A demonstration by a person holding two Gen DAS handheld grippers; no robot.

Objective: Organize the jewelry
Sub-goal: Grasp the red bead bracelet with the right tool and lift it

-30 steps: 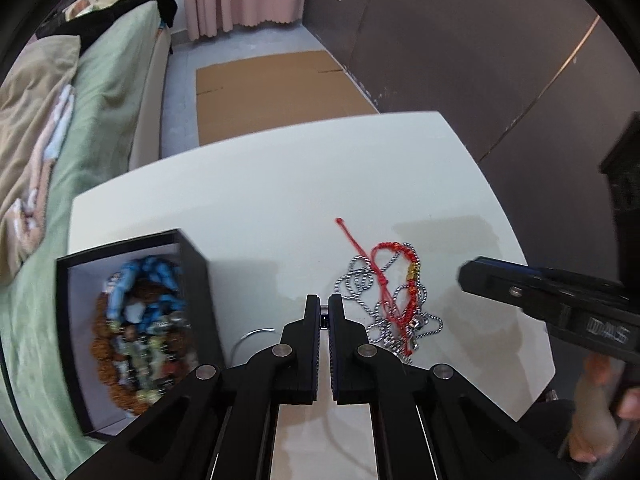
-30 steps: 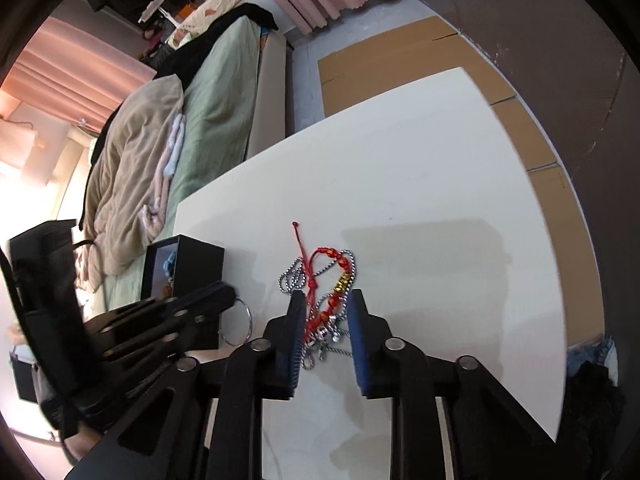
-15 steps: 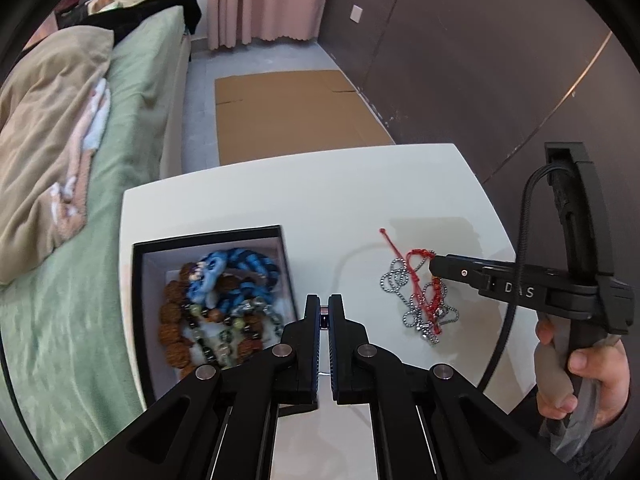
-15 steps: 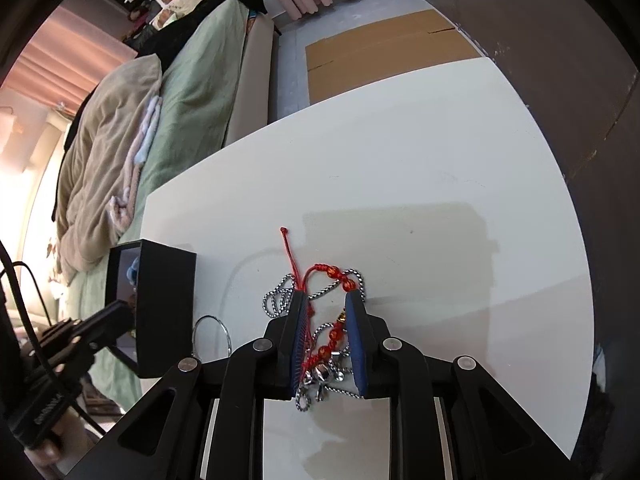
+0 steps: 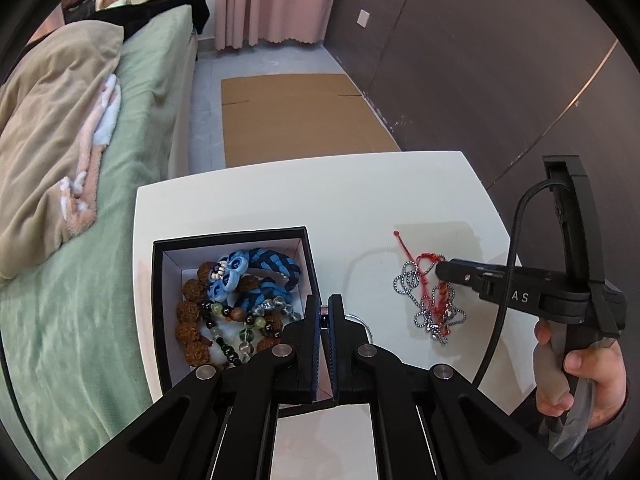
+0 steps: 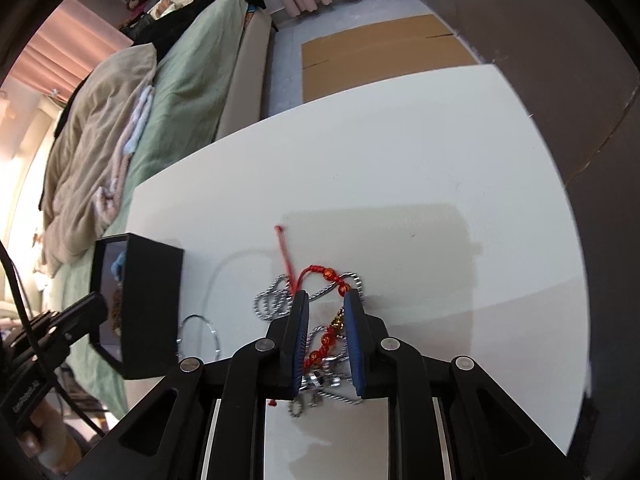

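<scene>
A black box (image 5: 232, 238) with a white lining holds several bead and blue braided bracelets (image 5: 256, 276). My left gripper (image 5: 324, 300) is shut with nothing in it, and it hangs over the box's right wall. A thin silver ring (image 5: 362, 318) lies just beyond it. To the right, a red beaded bracelet (image 6: 326, 340) lies tangled with a silver ball chain (image 6: 272, 300) on the white table (image 6: 400, 160). My right gripper (image 6: 326, 296) points down at this pile. Its blue pads stand a little apart on either side of the red beads, without pressing on them.
The box (image 6: 152, 300) stands near the table's left edge, next to a green bed (image 5: 80, 320) with a beige blanket. A flat sheet of cardboard (image 5: 296, 116) lies on the floor beyond the table. A dark wall runs along the right side. A person's hand (image 5: 580, 368) holds the right gripper.
My left gripper has drawn away from the tangled pile to above the box, and it stays shut. My right gripper has come down over the pile, and its jaws have narrowed slightly around the red bracelet.
</scene>
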